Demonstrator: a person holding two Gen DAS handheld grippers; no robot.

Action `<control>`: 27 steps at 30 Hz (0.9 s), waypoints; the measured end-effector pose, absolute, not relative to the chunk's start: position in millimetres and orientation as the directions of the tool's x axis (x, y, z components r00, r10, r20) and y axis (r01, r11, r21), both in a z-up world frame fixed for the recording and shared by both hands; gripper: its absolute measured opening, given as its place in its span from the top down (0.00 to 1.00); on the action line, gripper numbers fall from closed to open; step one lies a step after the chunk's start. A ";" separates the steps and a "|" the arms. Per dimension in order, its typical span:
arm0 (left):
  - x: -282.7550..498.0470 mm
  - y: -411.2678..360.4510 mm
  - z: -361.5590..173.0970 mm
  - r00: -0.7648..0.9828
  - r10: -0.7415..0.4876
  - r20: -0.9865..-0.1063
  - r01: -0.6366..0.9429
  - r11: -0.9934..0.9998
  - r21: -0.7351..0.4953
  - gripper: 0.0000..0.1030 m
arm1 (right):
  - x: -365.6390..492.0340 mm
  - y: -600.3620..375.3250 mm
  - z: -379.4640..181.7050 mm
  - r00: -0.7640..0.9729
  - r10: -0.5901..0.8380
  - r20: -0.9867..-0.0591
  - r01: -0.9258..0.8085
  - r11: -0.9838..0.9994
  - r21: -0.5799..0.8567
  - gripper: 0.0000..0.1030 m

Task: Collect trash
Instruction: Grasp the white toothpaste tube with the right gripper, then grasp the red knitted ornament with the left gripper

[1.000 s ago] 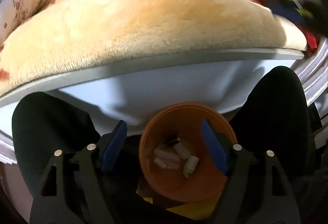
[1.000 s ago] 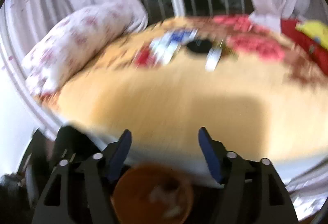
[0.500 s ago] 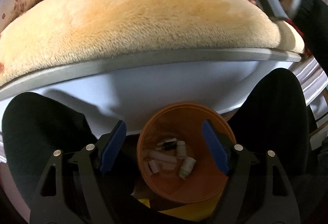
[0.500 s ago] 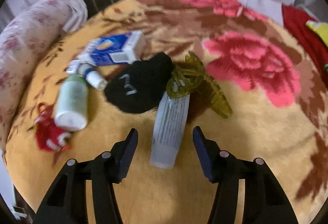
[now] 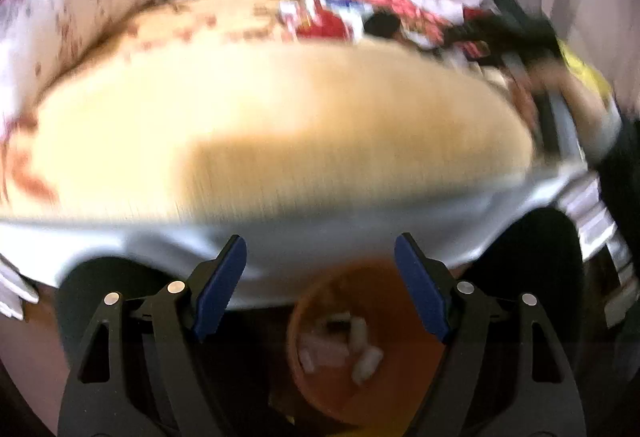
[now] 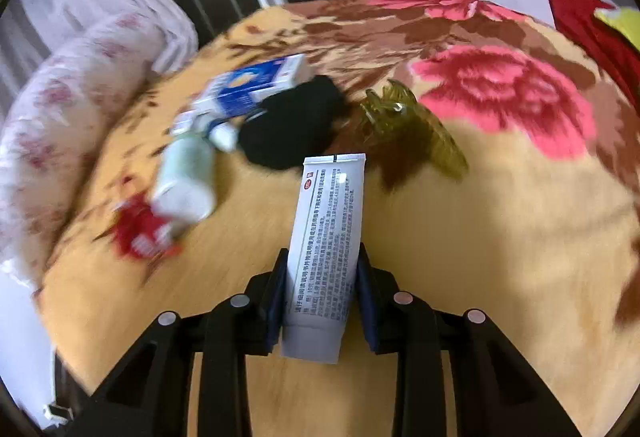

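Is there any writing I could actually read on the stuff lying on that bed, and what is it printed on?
White tube held in the right hand-held gripper: dense rows of small print, apparently Chinese, and a small red mark near its top; too small to read.
Blue and white box: print blurred, unreadable.
White bottle: no readable label.
Left wrist view: motion-blurred, nothing readable.

Black gripper frames (silver screws), blue finger pads, dark sleeve

White squeeze tube, dense black print, crimped flat end pointing away, cap end nearest; sits lengthwise between right gripper pads, clamped. Orange bin on floor by bed edge, open, white scraps inside, blurred.
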State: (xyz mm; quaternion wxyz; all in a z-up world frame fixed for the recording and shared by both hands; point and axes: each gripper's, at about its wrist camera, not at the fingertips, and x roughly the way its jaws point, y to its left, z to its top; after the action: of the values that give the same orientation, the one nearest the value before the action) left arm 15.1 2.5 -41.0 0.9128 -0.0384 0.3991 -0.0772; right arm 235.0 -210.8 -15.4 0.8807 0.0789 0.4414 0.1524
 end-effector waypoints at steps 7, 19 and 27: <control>116.5 -30.8 15.5 0.717 -0.142 -0.682 0.163 0.986 -0.034 0.16 | 163.5 -232.3 8.5 0.628 0.441 -0.642 -0.281 0.897 0.341 0.70; 265.4 -37.7 -24.8 0.528 -0.085 -0.845 0.097 0.995 -0.040 0.36 | 121.1 -249.8 18.3 0.655 0.483 -0.581 -0.332 0.875 0.352 0.70; 236.1 -28.4 -20.4 0.640 -0.083 -0.764 0.049 0.997 -0.067 0.69 | 124.7 -238.3 7.9 0.654 0.486 -0.580 -0.329 0.873 0.360 0.70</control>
State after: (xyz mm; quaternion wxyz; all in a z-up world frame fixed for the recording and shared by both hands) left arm 236.1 -28.4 -20.4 0.9053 -0.0199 0.4228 -0.0364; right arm 124.7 -238.3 7.9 0.9026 0.1120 0.3491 0.2257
